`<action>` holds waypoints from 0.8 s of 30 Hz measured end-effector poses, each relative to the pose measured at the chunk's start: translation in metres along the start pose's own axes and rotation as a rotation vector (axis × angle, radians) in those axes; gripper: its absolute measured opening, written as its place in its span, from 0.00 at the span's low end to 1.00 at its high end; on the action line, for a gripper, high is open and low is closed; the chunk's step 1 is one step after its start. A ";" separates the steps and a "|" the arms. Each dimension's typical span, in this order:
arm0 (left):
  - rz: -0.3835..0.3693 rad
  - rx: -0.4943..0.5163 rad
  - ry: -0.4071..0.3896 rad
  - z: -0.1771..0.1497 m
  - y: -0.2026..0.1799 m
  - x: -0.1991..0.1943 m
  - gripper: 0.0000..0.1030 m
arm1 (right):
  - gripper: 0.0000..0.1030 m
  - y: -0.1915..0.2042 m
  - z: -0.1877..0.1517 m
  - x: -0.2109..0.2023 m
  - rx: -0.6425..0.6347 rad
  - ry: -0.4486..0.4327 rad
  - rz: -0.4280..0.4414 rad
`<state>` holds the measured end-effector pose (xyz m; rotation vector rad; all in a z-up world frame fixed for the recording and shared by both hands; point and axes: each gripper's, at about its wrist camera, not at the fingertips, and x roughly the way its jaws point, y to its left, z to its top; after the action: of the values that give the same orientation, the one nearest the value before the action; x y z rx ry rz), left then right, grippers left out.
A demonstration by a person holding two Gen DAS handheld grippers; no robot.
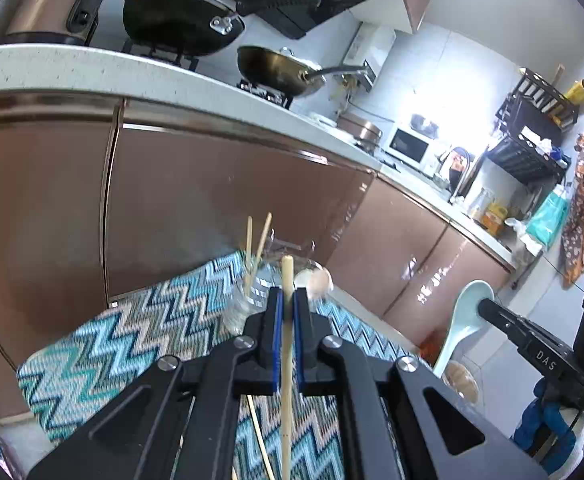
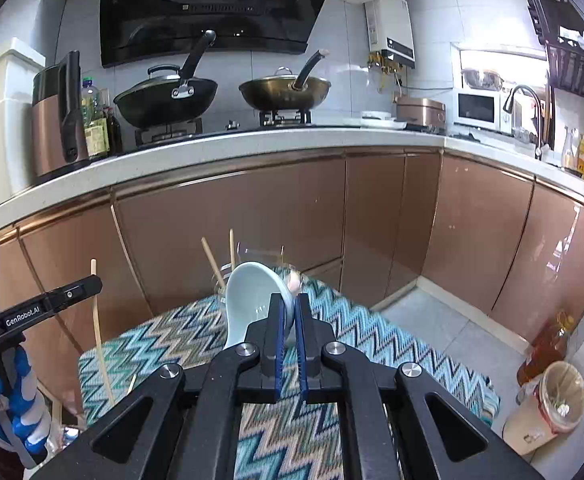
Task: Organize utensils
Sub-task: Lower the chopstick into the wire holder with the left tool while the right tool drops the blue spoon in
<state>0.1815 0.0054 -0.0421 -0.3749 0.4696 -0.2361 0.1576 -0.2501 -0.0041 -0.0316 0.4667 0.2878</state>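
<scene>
Covering the tabletop, a zigzag cloth (image 2: pixel 392 344) is carrying a clear glass (image 1: pixel 247 300) of chopsticks (image 1: pixel 257 244) near its far edge. The right gripper (image 2: pixel 287 320) is clamping a pale-blue ceramic spoon (image 2: pixel 251 296) just before that glass. The left gripper (image 1: pixel 287 312) is pinching one upright chopstick (image 1: pixel 287 280).

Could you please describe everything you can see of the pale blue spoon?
The pale blue spoon looks like glazed ceramic, a soup spoon with a deep oval bowl and a short curved handle. It is lifted above the zigzag cloth, bowl uppermost, its hollow facing the right camera. The right gripper is shut on the bowl's edge; nothing else touches it.
</scene>
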 end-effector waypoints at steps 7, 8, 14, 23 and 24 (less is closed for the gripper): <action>0.002 0.000 -0.074 0.036 0.005 0.025 0.04 | 0.05 -0.007 0.031 0.030 -0.002 -0.059 0.002; 0.001 -0.001 -0.083 0.042 0.006 0.029 0.04 | 0.05 -0.008 0.035 0.035 -0.001 -0.066 0.006; -0.016 -0.006 -0.129 0.080 0.015 0.057 0.04 | 0.05 -0.013 0.055 0.064 0.002 -0.108 0.013; -0.033 -0.022 -0.219 0.121 0.013 0.110 0.04 | 0.05 -0.017 0.072 0.124 -0.023 -0.165 -0.033; -0.027 -0.018 -0.237 0.124 0.010 0.117 0.04 | 0.05 -0.017 0.071 0.131 -0.030 -0.171 -0.052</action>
<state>0.3441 0.0157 0.0100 -0.4209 0.2332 -0.2110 0.3051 -0.2249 0.0004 -0.0483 0.2918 0.2442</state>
